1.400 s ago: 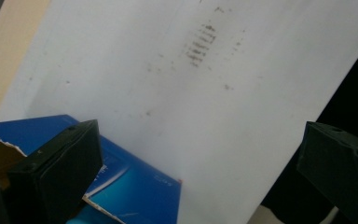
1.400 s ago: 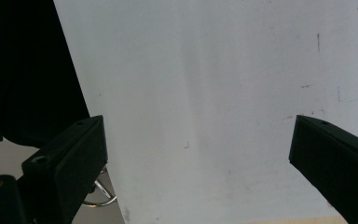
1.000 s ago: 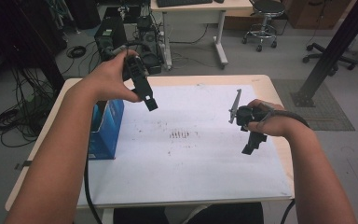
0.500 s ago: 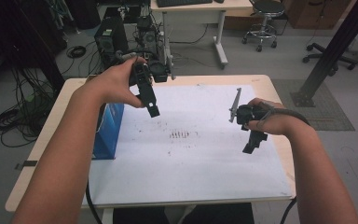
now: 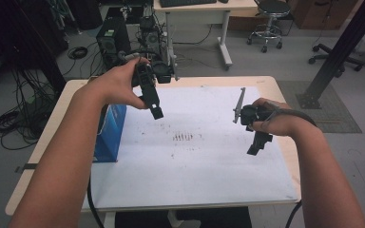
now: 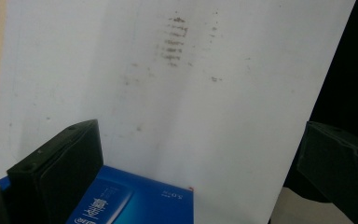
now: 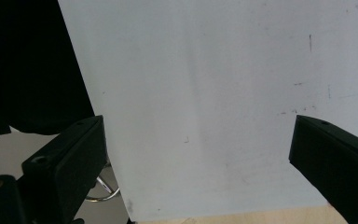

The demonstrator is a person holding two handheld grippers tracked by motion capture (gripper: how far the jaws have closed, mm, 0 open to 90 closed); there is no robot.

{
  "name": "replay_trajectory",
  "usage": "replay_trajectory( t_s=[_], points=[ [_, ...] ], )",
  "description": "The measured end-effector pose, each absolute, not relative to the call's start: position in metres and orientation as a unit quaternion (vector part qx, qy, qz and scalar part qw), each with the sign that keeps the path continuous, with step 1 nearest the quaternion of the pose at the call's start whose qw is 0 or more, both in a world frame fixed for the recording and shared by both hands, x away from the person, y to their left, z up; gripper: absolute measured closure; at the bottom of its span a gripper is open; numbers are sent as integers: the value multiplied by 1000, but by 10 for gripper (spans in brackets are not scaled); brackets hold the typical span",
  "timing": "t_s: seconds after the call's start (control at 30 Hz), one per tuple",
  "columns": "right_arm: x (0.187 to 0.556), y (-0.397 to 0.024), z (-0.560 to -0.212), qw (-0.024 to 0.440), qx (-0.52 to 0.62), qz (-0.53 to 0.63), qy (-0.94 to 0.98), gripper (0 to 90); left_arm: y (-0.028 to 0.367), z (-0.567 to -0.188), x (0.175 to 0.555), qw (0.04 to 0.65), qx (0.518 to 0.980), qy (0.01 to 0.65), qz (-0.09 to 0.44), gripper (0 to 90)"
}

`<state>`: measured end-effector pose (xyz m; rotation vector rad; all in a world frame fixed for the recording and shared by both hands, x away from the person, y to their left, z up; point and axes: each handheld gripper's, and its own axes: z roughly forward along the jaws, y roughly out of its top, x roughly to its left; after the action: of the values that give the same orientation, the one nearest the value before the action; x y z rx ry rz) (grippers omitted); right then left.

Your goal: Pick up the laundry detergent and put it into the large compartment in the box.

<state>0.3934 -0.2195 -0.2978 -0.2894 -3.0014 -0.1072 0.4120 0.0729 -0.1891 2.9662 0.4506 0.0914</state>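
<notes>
Left gripper (image 5: 156, 113) hovering wide open, empty, above blue box (image 6: 135, 200); right gripper (image 5: 254, 149) likewise gaping over white sheet (image 5: 195, 156).

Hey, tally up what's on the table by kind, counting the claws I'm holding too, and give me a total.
Blue box: 1
White sheet: 1
Grey metal tool: 1
Claws, left claw and right claw, both open and holding nothing: 2
Total: 5
</notes>
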Motion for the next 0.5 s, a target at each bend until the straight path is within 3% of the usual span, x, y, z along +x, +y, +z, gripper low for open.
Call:
replay_trajectory(
  t_s=[0.5],
  points=[
    [397, -218, -302, 64, -89, -36, -993, 40, 73, -190, 413, 71, 985, 155, 31, 2]
  ],
)
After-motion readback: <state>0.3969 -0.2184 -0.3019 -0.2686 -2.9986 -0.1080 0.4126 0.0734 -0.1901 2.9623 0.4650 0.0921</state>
